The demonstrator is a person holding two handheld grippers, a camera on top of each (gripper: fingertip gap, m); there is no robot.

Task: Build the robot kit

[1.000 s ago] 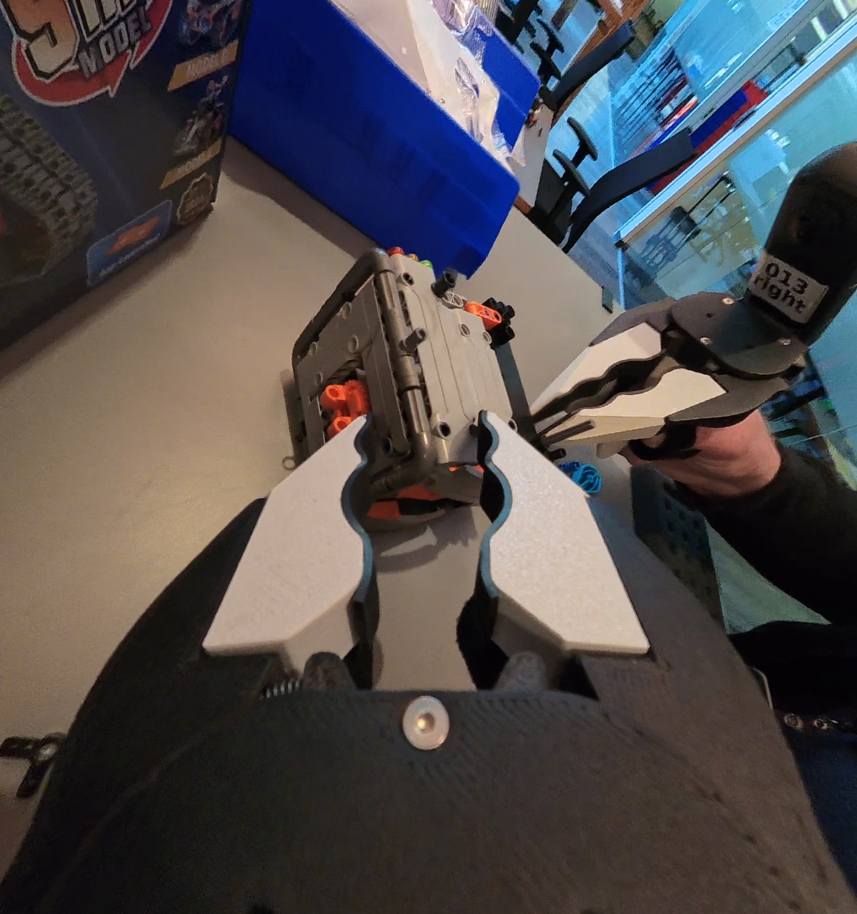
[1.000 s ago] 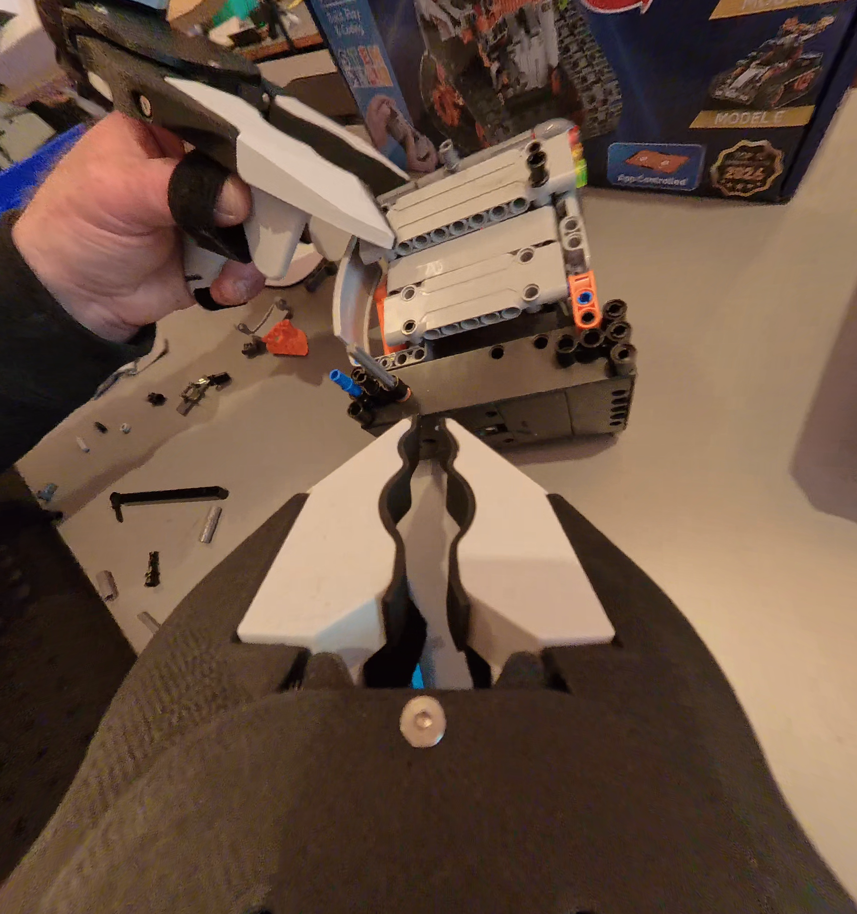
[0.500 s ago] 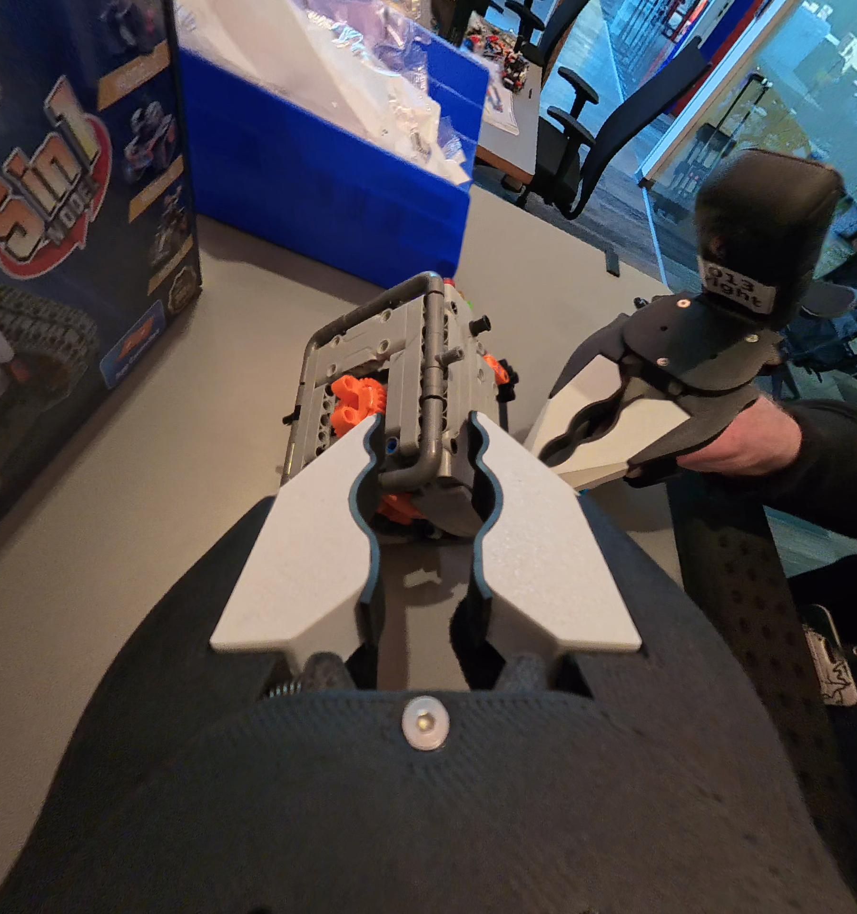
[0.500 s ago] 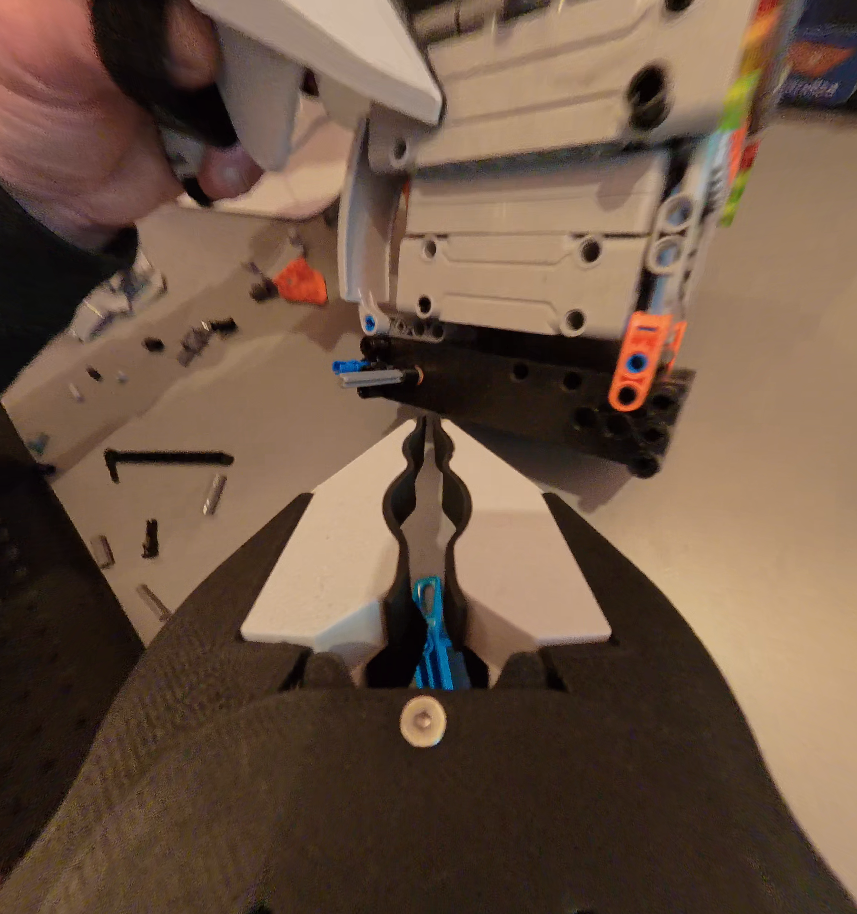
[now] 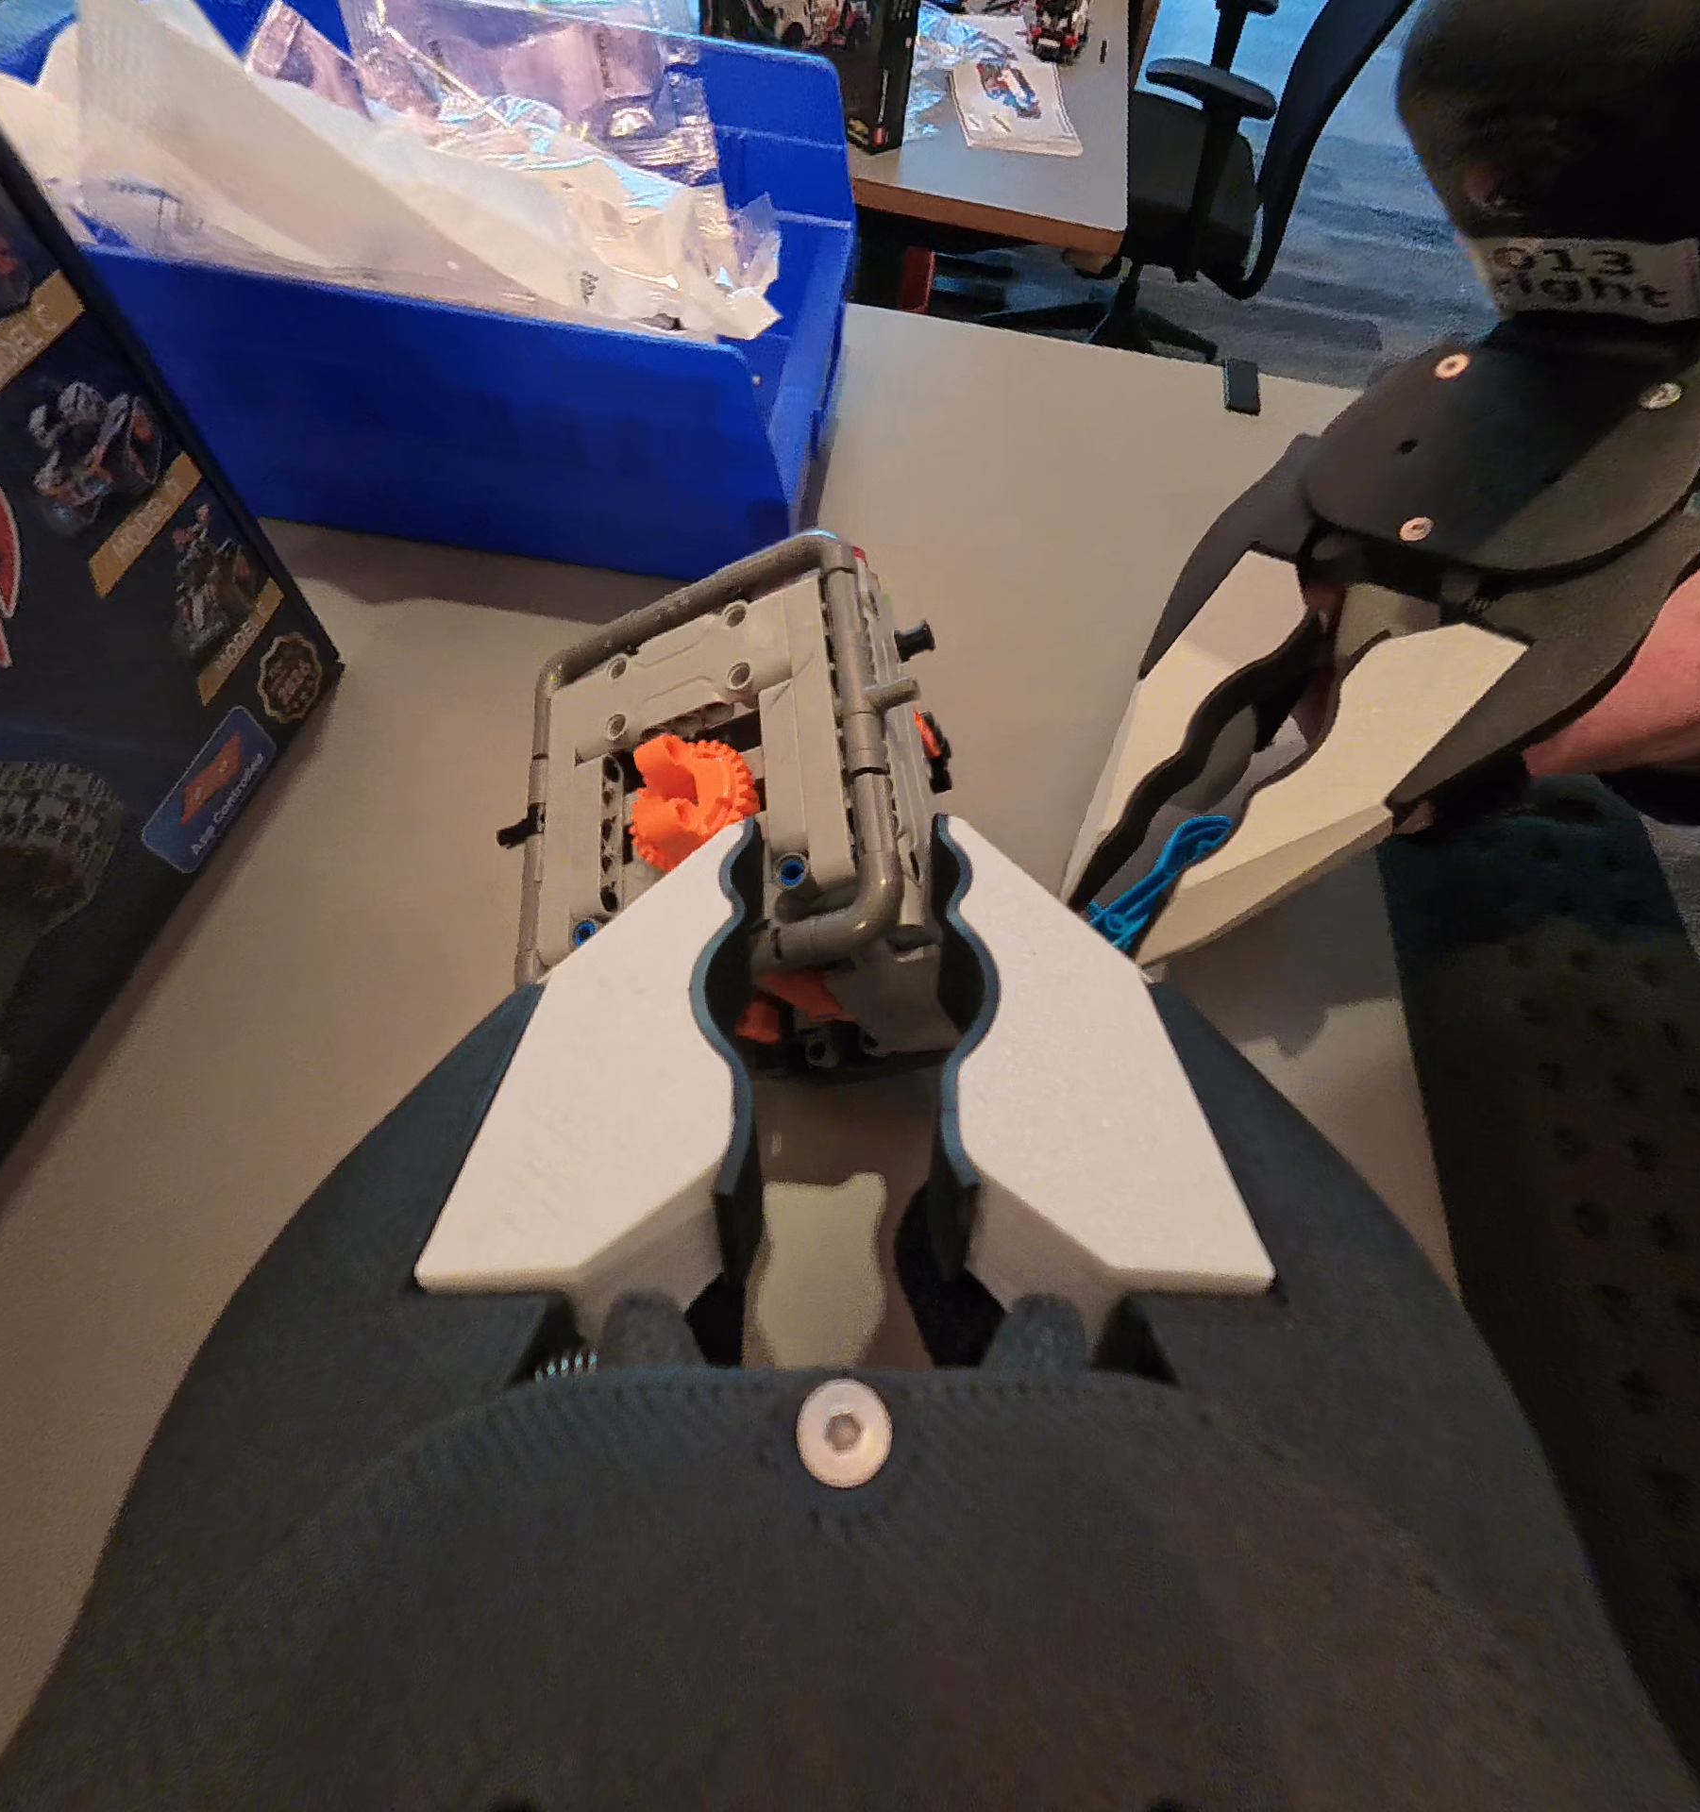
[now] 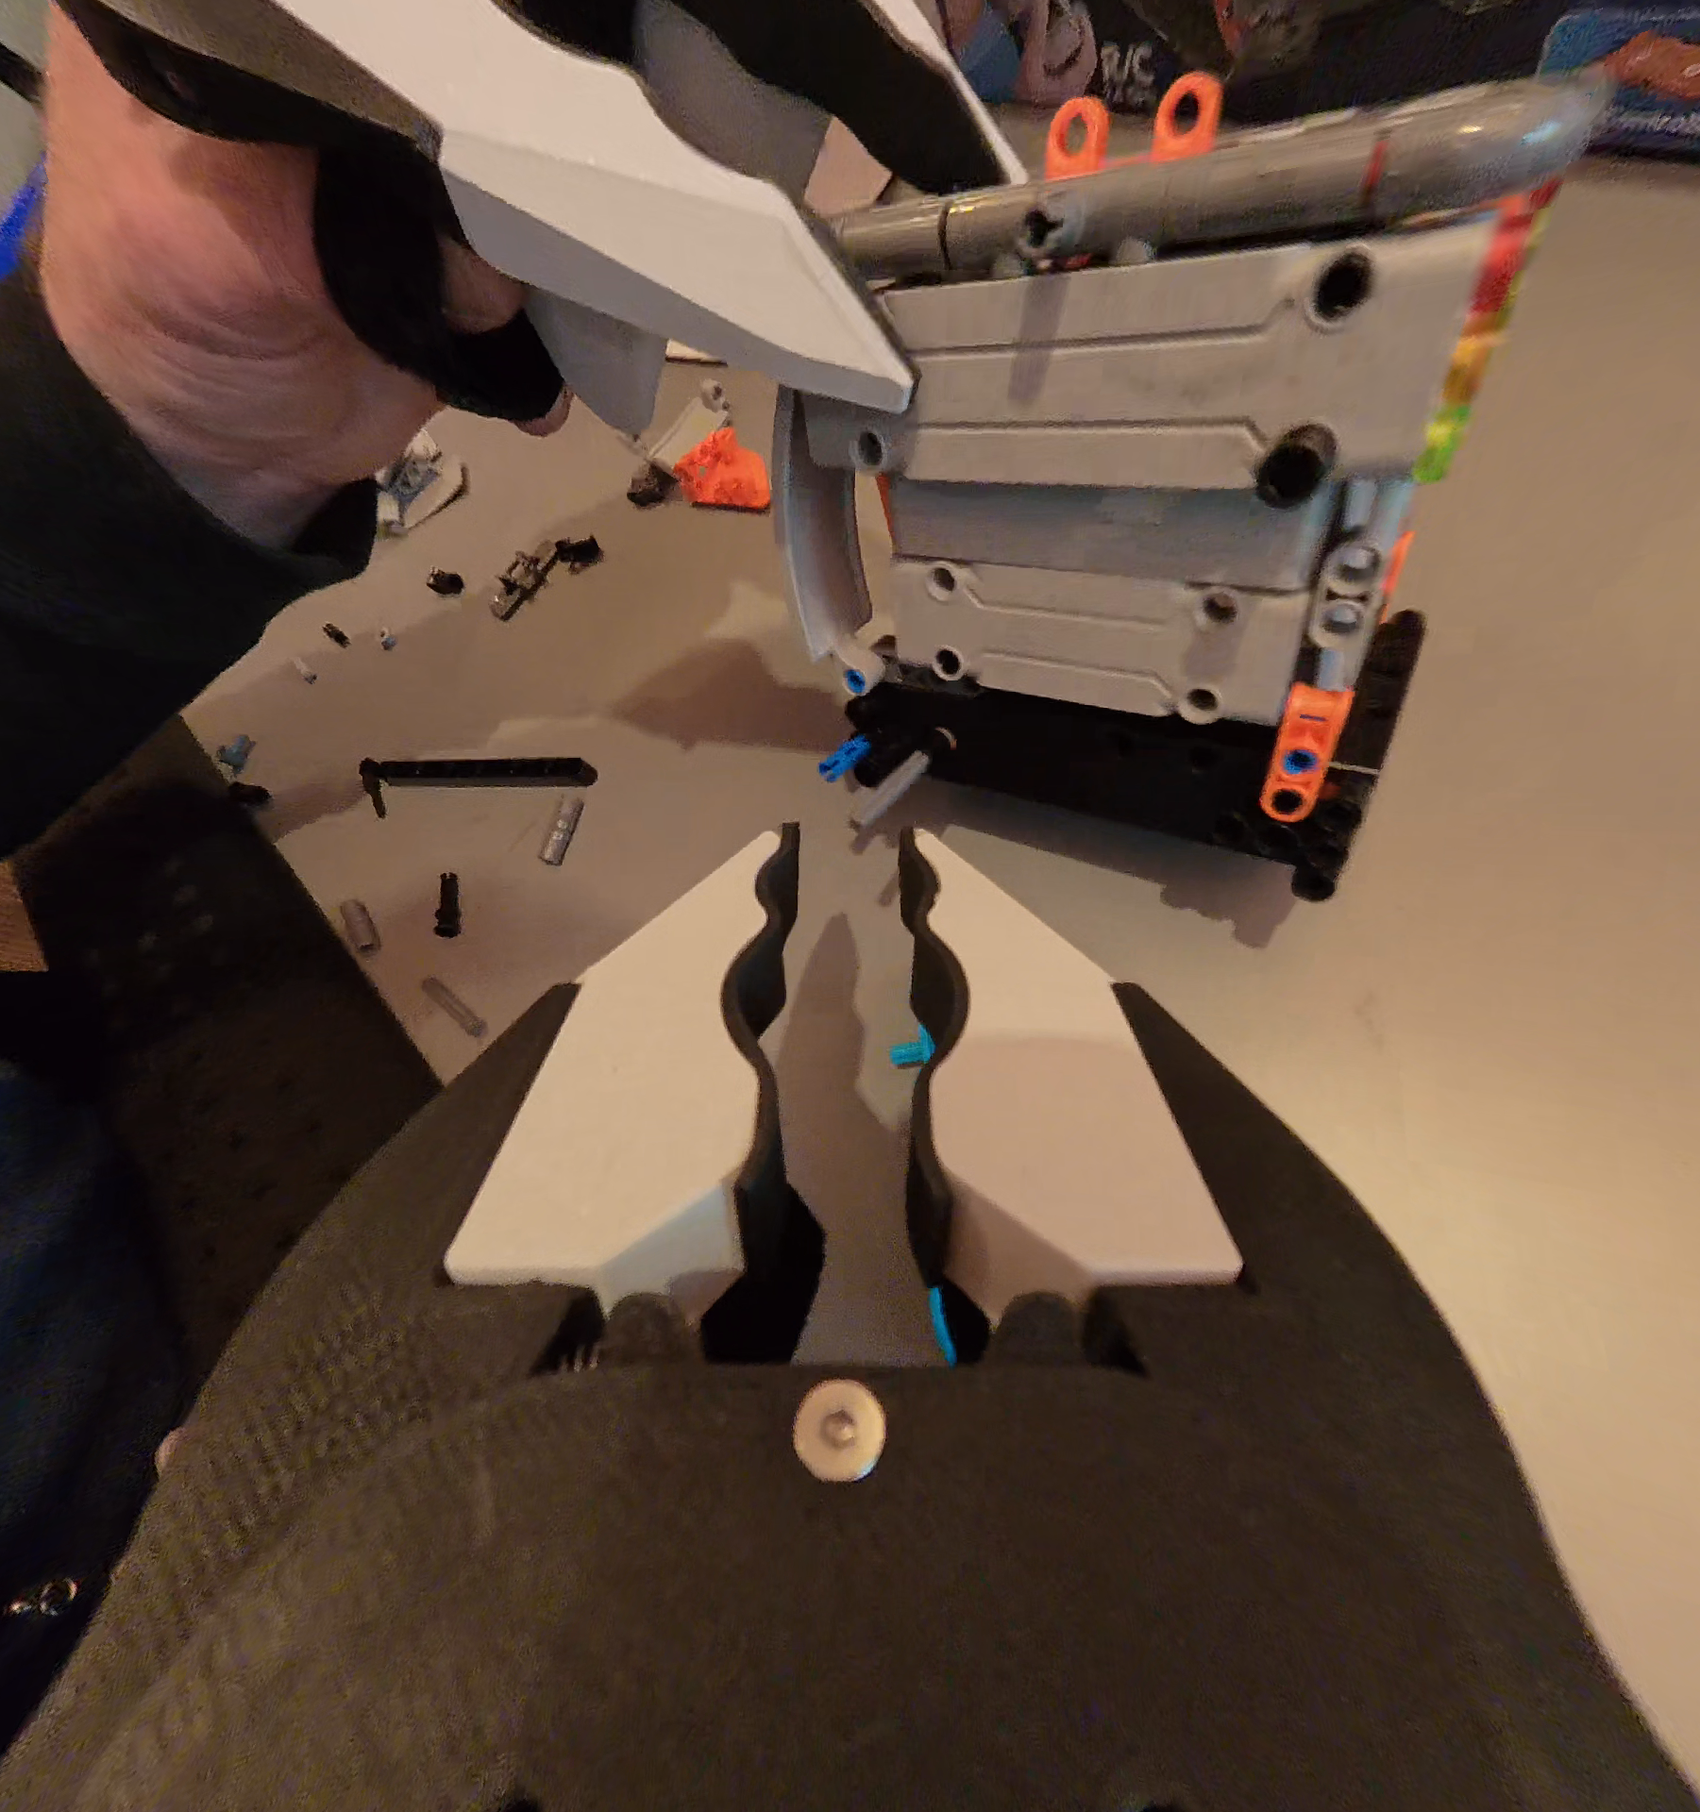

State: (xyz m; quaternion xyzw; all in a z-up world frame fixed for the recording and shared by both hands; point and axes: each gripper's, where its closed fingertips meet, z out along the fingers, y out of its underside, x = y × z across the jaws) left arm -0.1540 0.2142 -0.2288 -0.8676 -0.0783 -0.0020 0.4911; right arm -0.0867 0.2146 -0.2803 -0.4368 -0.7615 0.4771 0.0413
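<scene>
My left gripper [image 5: 846, 848] is shut on the near corner of a grey brick-built model [image 5: 708, 706] with an orange gear inside, and holds it tilted over the grey table [image 5: 1003, 461]. In the right wrist view the model [image 6: 1120, 490] hangs close ahead, with the left gripper [image 6: 855, 382] clamped on its upper left corner. My right gripper [image 6: 848, 838] is open, its tips just short of a blue pin and a grey axle [image 6: 890, 784] that stick out of the model's black base. A small blue piece [image 6: 942, 1324] sits deep beside its right finger, and another blue piece [image 6: 909, 1051] shows further along it.
A blue bin [image 5: 434, 422] of plastic bags and a dark toy box [image 5: 90, 686] stand behind the model. Loose small parts, a black beam [image 6: 473, 775] and an orange piece [image 6: 723, 476] lie on the table at the left. A black perforated mat [image 5: 1562, 1079] lies at the right. Left tips to right tips: about 9 cm. Both grippers' tips are roughly 20 cm from the orange piece [image 6: 723, 476].
My right gripper has opened from shut. My left gripper has lifted and tipped the model, so it now sits nearer and higher in the right wrist view.
</scene>
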